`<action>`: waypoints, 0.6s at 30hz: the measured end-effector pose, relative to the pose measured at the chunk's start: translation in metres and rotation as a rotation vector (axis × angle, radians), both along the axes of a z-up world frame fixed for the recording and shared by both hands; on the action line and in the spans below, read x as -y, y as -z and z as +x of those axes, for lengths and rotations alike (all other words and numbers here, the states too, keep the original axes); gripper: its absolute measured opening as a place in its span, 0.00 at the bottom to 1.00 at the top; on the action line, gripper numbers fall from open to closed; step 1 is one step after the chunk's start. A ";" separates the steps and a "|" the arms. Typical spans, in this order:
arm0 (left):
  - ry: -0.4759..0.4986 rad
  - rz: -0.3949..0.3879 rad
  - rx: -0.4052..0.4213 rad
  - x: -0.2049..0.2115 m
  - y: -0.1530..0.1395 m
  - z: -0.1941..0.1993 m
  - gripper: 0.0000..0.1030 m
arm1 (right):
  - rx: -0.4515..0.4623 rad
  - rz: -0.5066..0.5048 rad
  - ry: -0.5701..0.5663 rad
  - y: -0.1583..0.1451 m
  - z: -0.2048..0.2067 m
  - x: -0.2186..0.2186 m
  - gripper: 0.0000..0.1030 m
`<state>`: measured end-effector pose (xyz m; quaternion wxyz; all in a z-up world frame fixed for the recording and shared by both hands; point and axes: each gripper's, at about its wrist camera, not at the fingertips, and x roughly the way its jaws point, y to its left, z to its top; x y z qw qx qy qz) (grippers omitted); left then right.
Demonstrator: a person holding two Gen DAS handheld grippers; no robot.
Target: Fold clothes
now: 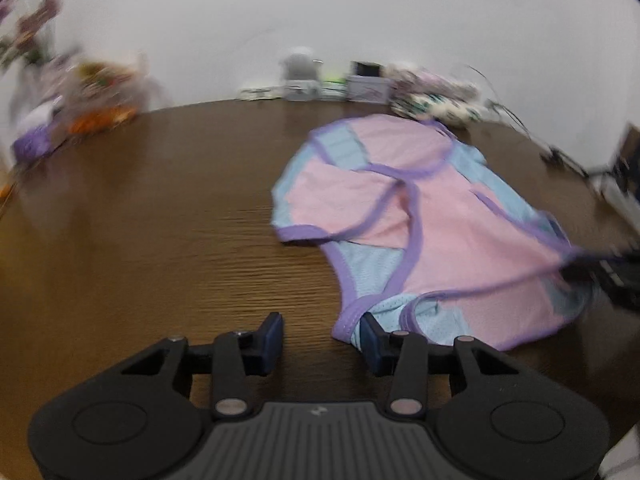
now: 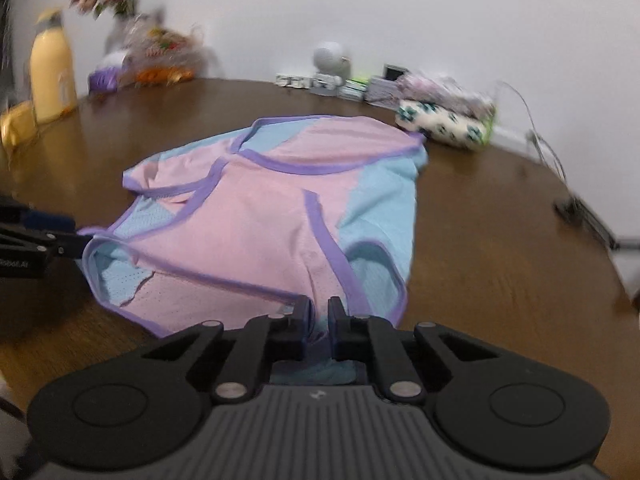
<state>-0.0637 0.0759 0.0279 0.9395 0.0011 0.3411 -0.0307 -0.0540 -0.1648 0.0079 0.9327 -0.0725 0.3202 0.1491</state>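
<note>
A pink and light-blue mesh garment with purple trim [image 1: 424, 224] lies crumpled on the brown wooden table [image 1: 160, 240]; it also shows in the right wrist view [image 2: 264, 216]. My left gripper [image 1: 322, 334] is open and empty, low over the table, its right finger touching the garment's near purple hem. My right gripper [image 2: 319, 316] is shut on the garment's near edge, with pink and blue fabric pinched between the pads. The right gripper shows at the right edge of the left wrist view [image 1: 600, 268]. The left gripper shows at the left edge of the right wrist view [image 2: 48, 236].
A rolled floral cloth [image 2: 444, 124] and small boxes [image 2: 352, 84] sit at the table's far edge by the white wall. A yellow bottle [image 2: 52, 76], flowers and snack packets [image 2: 160, 60] stand far left. Cables [image 2: 580, 208] lie at the right.
</note>
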 end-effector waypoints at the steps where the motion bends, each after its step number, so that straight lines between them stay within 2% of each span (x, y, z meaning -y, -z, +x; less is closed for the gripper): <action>1: 0.005 -0.004 0.037 0.003 -0.008 -0.006 0.36 | 0.023 0.017 -0.007 -0.004 -0.008 0.003 0.17; 2: 0.033 -0.002 0.078 0.010 -0.015 -0.013 0.38 | 0.052 0.010 -0.014 -0.009 -0.015 0.004 0.23; 4: 0.125 0.019 0.121 0.025 -0.025 -0.024 0.43 | 0.110 -0.017 -0.029 -0.016 -0.028 0.005 0.28; 7: 0.209 0.084 0.102 0.049 -0.020 -0.027 0.43 | 0.134 -0.037 -0.049 -0.019 -0.033 0.007 0.28; 11: 0.189 0.130 0.023 0.059 0.003 -0.020 0.42 | 0.107 -0.056 -0.046 -0.011 -0.032 0.006 0.28; 15: 0.165 0.106 0.007 0.050 0.009 -0.017 0.42 | 0.108 -0.065 -0.098 -0.005 -0.040 -0.001 0.28; 16: 0.157 0.095 0.004 0.048 0.010 -0.015 0.39 | 0.111 -0.077 -0.113 -0.003 -0.040 -0.004 0.28; 18: 0.143 0.071 -0.001 0.044 0.011 -0.012 0.27 | 0.117 -0.105 -0.139 0.002 -0.039 -0.009 0.28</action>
